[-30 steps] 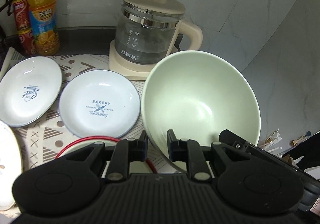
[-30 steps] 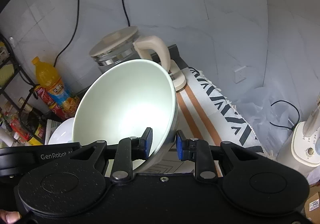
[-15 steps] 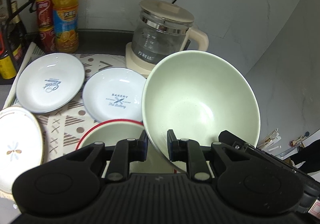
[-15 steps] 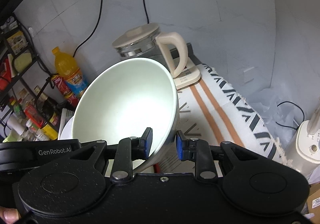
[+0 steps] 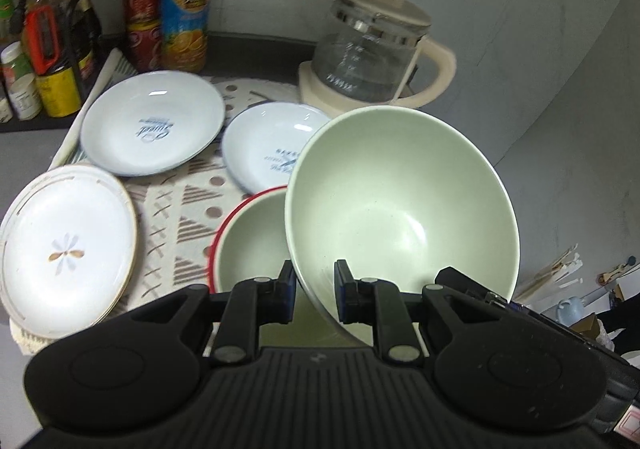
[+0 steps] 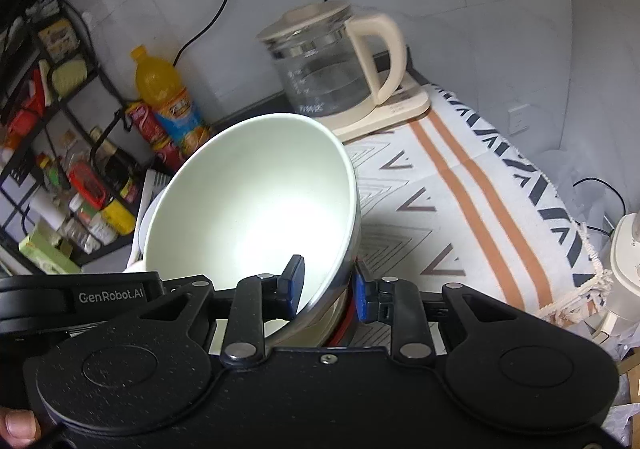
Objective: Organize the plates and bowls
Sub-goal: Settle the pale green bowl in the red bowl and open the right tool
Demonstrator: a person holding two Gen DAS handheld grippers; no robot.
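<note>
A large pale green bowl (image 5: 400,209) is held tilted by both grippers. My left gripper (image 5: 314,295) is shut on its near rim, and my right gripper (image 6: 328,291) is shut on the opposite rim of the bowl (image 6: 248,209). Directly under it sits a red-rimmed green bowl (image 5: 248,245), also showing as a red edge in the right wrist view (image 6: 344,321). Two light blue plates (image 5: 154,129) (image 5: 268,149) and a white flower plate (image 5: 66,249) lie on the patterned mat to the left.
A glass kettle (image 5: 372,49) on a cream base stands at the back. An orange juice bottle (image 5: 186,5), red cans (image 5: 142,9) and a black rack of jars (image 5: 36,57) line the back left. A striped cloth (image 6: 480,209) covers the right counter.
Both grippers have pulled back and up with the green bowl. The red-rimmed bowl under it has come more into view, and the white flower plate and rack now show.
</note>
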